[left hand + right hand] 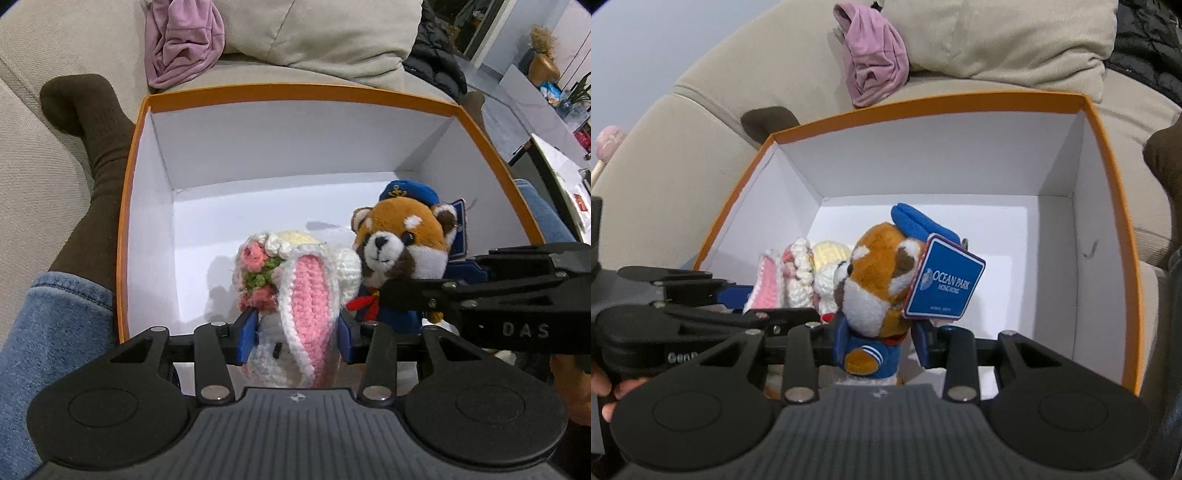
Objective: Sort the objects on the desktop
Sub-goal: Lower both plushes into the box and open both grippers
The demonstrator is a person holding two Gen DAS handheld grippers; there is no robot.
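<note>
Blue pads of the left gripper [297,332] pinch the crocheted bunny [295,295] at its white body, long pink ear flopping down between the fingers, so that one's clamped on the toy. Beside it, the right gripper [877,341] squeezes the red panda plush [875,284] around its blue jacket, head poking up past the jaws, square blue tag [945,280] dangling off the ear side.

Both toys hang inside the orange box [125,229], over its near edge, bunny toward the left wall, panda just beside it on the right, the two touching at the cheek. Each toy's long axis runs up out of its jaws and away from the camera, toward the box floor ahead; release looks like the coming step, and neither hand is clearly nearer the bottom. Whether either toy already rests on the white floor is hard to say, since the grippers hide the undersides.

Textures: knobbly yarn with pink and green rosettes on the bunny, short soft pile on the panda, smooth stiff card for the box walls. All soft, squashy, forgiving to drop.
</note>
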